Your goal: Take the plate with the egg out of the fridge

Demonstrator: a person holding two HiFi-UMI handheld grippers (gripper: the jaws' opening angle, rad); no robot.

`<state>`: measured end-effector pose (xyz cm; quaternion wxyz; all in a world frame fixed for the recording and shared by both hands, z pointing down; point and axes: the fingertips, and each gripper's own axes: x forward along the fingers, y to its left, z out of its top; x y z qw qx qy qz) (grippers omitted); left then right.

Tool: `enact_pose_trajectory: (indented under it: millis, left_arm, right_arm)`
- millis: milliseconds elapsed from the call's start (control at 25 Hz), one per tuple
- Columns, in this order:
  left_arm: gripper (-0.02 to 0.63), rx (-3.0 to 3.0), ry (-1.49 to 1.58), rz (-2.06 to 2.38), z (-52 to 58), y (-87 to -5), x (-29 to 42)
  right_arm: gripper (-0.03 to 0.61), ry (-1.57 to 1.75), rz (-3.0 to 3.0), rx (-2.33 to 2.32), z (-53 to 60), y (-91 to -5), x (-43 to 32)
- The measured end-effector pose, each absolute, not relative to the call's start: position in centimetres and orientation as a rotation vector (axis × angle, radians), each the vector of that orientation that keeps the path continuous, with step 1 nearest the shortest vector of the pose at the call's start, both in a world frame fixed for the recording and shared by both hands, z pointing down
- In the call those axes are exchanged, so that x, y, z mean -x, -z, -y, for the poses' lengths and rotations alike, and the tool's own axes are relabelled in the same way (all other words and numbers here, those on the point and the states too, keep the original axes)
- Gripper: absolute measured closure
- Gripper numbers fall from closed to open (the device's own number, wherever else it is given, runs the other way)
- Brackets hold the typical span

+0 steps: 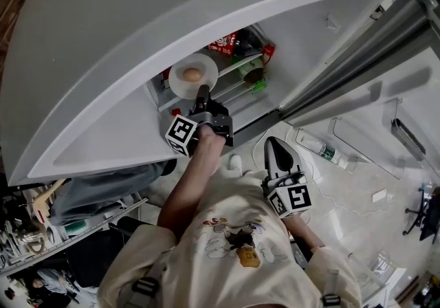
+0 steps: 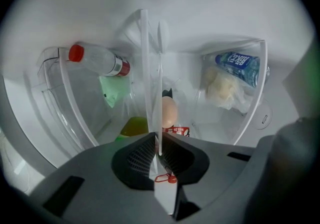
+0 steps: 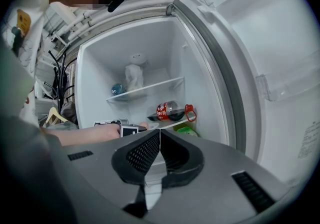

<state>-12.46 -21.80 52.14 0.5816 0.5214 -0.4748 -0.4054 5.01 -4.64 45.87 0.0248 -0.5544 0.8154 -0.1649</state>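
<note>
A white plate with a brown egg on it sits on a shelf inside the open fridge. My left gripper reaches into the fridge and is shut on the plate's near rim. In the left gripper view the plate stands edge-on between the two pads of the left gripper, with the egg just to the right of it. My right gripper hangs outside the fridge near the person's chest, shut and holding nothing. In its own view the right gripper points at the fridge interior.
A red-labelled dark bottle and a green item lie on the shelf behind the plate. A red-capped bottle, a blue-labelled water bottle and a pale bag lie on the shelves. The open fridge door stands at the right.
</note>
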Motion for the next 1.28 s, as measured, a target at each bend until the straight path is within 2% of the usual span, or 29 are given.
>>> enact_pose_trajectory:
  millis: [1280]
  left_arm:
    - [0.589, -1.172, 0.957, 1.023, 21.0, -51.5, 10.5]
  right_arm:
    - [0.572, 0.511, -2.521, 1.73, 4.4, -45.9, -5.9]
